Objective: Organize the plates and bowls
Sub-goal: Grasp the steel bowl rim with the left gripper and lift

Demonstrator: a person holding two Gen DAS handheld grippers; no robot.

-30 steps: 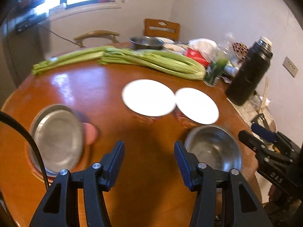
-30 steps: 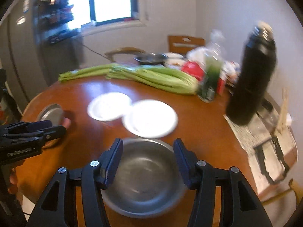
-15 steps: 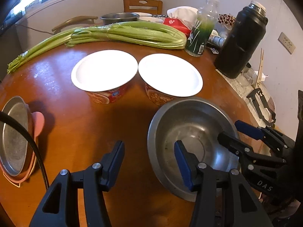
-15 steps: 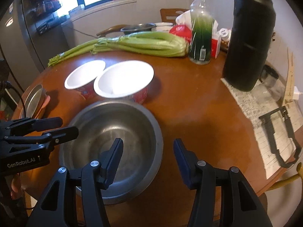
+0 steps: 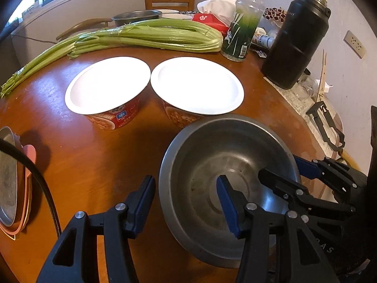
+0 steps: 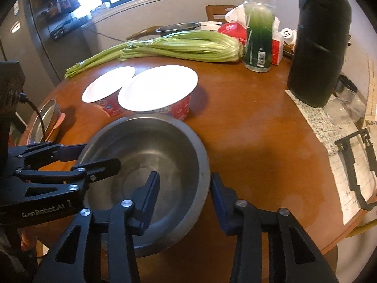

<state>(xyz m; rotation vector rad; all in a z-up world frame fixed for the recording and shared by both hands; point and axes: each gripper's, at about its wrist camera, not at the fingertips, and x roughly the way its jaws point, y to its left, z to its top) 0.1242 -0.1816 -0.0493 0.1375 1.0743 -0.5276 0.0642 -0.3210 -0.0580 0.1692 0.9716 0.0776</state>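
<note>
Both tools straddle the empty steel bowl [image 5: 226, 165] rim: right tool [image 6: 183, 188] closing, left tool [image 5: 186, 195] unclenched.

Left of the left gripper [image 5: 186, 202], the steel plate [image 5: 8, 179] on its pink tray [image 5: 28, 165] is cut by the picture's edge. Beyond the celery [image 5: 150, 35], a dark pan [image 5: 136, 15] shows only its rim. The steel bowl [image 6: 150, 155] hides its own underside; the print on the paper bowls [image 5: 110, 115] is unreadable.
</note>
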